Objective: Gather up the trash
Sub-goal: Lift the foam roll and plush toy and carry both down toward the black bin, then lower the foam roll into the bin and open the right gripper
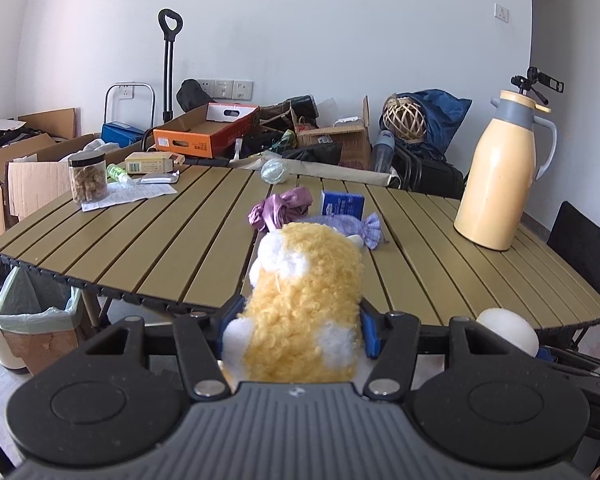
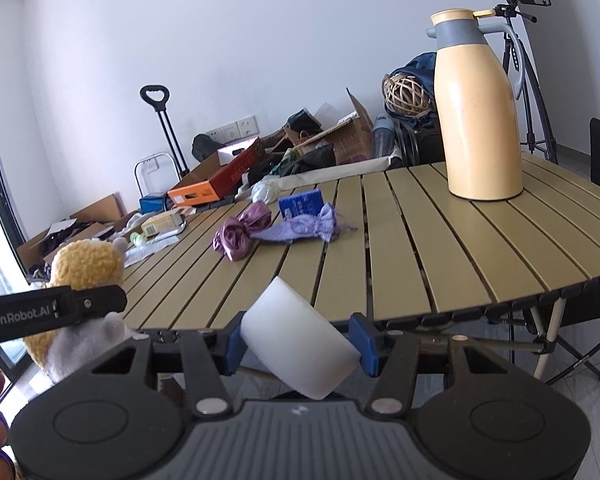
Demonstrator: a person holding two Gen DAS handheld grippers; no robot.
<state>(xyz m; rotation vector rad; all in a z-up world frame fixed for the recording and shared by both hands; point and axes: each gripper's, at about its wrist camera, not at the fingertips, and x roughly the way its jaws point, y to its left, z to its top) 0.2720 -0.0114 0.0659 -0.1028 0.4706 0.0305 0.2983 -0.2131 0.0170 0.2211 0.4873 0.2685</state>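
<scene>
My left gripper [image 1: 296,326] is shut on a yellow and white plush toy [image 1: 304,292], held in front of the near edge of the olive slatted table [image 1: 160,248]. The toy also shows in the right wrist view [image 2: 86,266]. My right gripper [image 2: 300,340] is shut on a white foam block [image 2: 300,344], held just off the table's front edge; the block shows at the right in the left wrist view [image 1: 508,330]. On the table lie a crumpled purple wrapper [image 1: 280,210], a lilac checked wrapper [image 2: 300,228], a blue packet [image 1: 342,202] and a clear crumpled ball [image 1: 274,171].
A yellow thermos jug [image 1: 500,176] stands at the table's right. A jar of snacks [image 1: 88,178], papers and a small box [image 1: 150,162] sit at the far left. A lined bin [image 1: 36,312] stands on the floor at left. Boxes and bags crowd the wall behind.
</scene>
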